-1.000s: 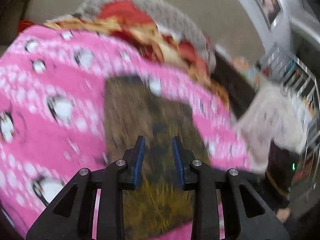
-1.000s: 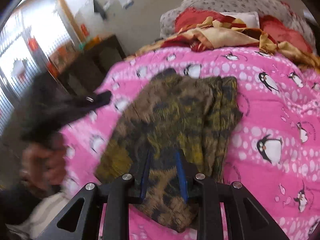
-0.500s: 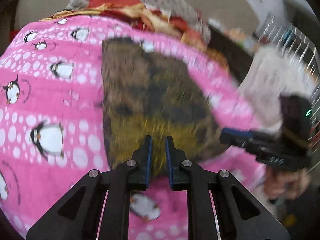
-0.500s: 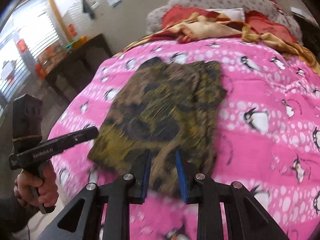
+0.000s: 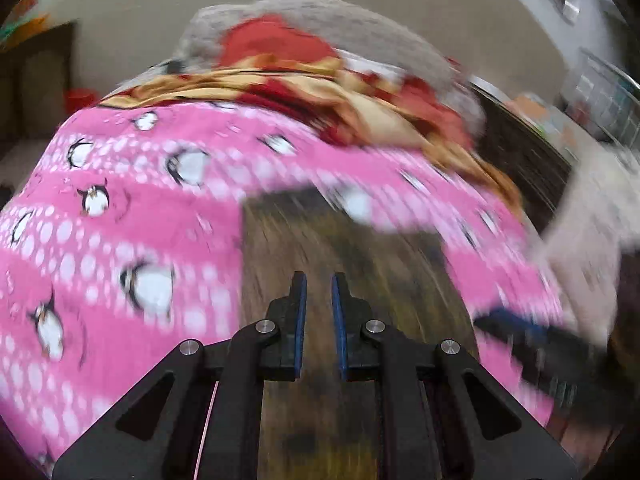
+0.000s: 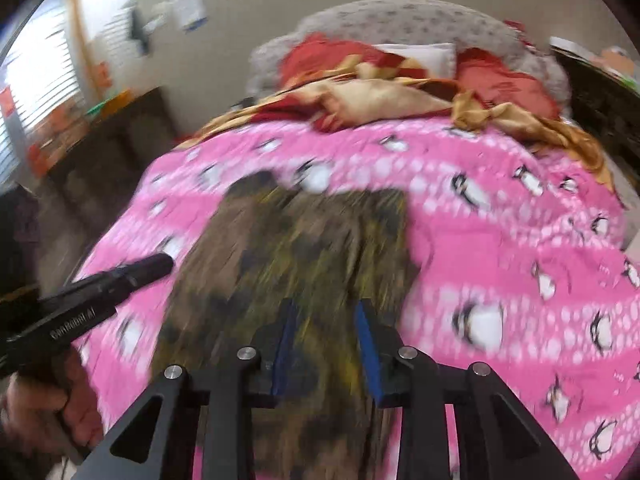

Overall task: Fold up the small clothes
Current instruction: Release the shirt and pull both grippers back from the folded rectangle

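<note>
Motion blur smears the brown-and-yellow patterned garment [image 5: 344, 248] in both wrist views, so its print and folds can't be read, and its near end runs out under the gripper frames and off the bottom edge. The right gripper [image 5: 532, 344] is only a dark streak at the bed's right edge in the left view. The hand [image 6: 44, 408] gripping the left gripper [image 6: 120, 280] is cut off at the lower left corner. Things on the dark side table [image 6: 100, 140] are too blurred to name.

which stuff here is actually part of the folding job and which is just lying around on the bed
Job: brown-and-yellow patterned garment, left gripper, right gripper.

Lying about: pink penguin blanket, red-and-gold cloth heap, grey pillow, dark side table.
</note>
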Tool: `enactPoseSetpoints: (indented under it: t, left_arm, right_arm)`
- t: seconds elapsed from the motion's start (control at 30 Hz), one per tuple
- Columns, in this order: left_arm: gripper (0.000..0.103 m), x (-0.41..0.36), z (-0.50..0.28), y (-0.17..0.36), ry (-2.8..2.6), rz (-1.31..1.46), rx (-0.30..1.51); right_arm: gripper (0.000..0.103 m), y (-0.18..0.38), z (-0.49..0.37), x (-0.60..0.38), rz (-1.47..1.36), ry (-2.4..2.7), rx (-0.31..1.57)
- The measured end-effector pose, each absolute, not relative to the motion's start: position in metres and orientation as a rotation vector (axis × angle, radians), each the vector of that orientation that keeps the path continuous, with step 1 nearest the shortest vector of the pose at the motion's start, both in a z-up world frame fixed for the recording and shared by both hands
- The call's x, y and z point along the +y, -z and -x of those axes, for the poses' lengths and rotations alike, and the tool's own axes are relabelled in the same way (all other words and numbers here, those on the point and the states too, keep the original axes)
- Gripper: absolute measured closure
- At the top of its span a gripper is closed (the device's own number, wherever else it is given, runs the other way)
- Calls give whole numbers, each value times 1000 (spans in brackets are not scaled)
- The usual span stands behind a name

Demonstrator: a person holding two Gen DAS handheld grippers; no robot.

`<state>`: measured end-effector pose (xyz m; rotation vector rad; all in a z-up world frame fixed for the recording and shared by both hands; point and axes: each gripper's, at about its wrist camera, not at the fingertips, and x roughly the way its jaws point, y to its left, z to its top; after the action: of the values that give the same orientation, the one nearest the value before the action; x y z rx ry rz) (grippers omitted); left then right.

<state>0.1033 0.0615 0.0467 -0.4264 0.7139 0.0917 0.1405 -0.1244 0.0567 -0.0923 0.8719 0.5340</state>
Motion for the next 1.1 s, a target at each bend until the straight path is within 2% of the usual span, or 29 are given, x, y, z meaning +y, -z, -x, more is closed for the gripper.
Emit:
enactPoseSetpoints:
  t: [0.23, 0.33, 0.57, 0.7, 0.87, 1.03, 1.07, 1.1]
  left_arm:
    - [91, 74, -191, 2, -163, 428, 820]
    - [90, 78, -196, 19, -130, 491, 800]
    - [90, 67, -214, 22, -140, 460, 785]
    - [90, 83, -221, 29, -101, 554, 790]
    - [89, 79, -218, 11, -98, 482, 858]
    - [89, 87, -155, -28, -43, 487, 804]
    - [88, 86, -140, -31, -48, 466, 809]
    - [82, 83, -122, -33, -49, 438, 819]
  right_arm:
    - [74, -21, -212, -70, 115, -453, 930]
    - [73, 10, -223, -75, 178, -481, 931]
    - [74, 13, -214, -92, 101, -463, 884]
    - [74, 18, -224, -85, 112, -468, 910]
    - [72, -1, -221, -88, 120, -512, 967]
    - [70, -58, -175, -154, 50, -476, 833]
    - [70, -61, -165, -169, 57, -473, 838]
    - [70, -61, -158, -179, 71, -467, 851]
